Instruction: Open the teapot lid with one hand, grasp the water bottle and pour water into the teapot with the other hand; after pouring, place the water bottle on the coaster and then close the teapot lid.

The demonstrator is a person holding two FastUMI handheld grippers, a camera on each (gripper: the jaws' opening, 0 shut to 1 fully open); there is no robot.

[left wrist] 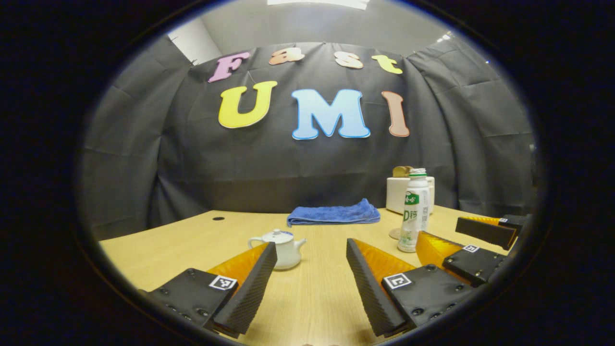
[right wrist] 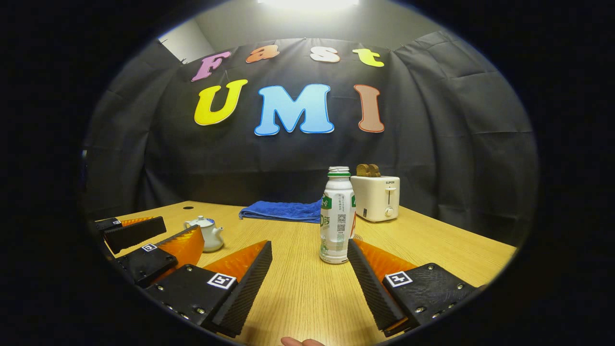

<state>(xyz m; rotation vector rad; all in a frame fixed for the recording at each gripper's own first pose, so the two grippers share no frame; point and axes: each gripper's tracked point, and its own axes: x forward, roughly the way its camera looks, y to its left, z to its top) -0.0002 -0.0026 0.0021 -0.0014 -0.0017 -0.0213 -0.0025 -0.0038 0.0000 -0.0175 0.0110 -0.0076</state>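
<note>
Left gripper view has our left gripper point(left wrist: 311, 269) spread wide over the table point(left wrist: 317, 302), holding nothing, with the teapot point(left wrist: 281, 249) just beyond its left finger at lower centre, lid seated; we judge this hand is lined up to lift that lid. Right of centre, the water bottle point(left wrist: 414, 211) stands upright and uncapped. Right gripper view shows our right gripper point(right wrist: 310, 274) equally wide and unloaded, the bottle sitting near its right finger, probably the pouring hand's target. Behind lie a blue towel point(right wrist: 283, 211) and a toaster point(right wrist: 377, 197). A pale disc at the bottle's foot may be the coaster point(left wrist: 395, 234), but it is mostly hidden.
</note>
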